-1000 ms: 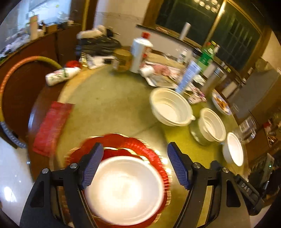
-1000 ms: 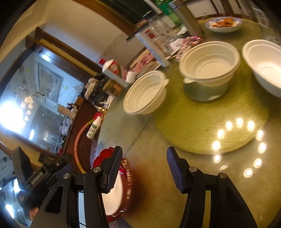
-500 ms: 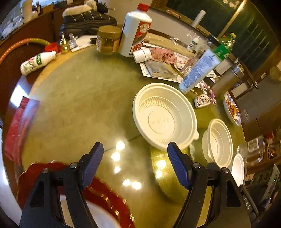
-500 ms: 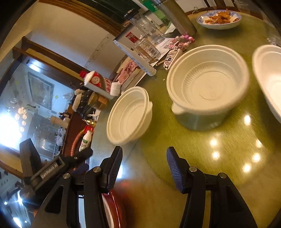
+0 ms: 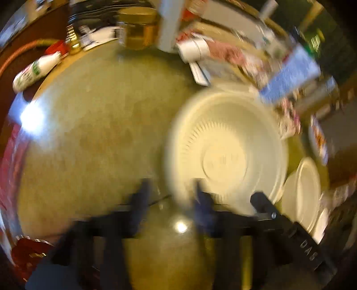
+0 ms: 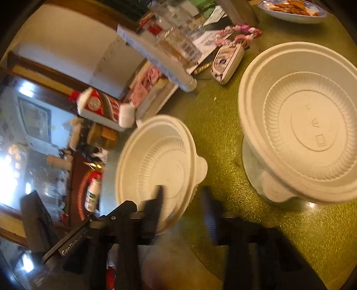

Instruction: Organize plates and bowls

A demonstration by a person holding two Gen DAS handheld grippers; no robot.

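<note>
Both hand-held grippers (image 5: 170, 194) (image 6: 181, 200) now closer around white bowl (image 6: 156, 165) rim.

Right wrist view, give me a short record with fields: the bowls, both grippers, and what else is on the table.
near bowl: white bowl with tab, on the table, its near rim between the right gripper's fingers
far bowl: larger white bowl, sitting on a metal pot
right gripper: open, not clamped
left gripper: open, blurred, at the same bowl's rim
also there: key fob, dish of food
</note>
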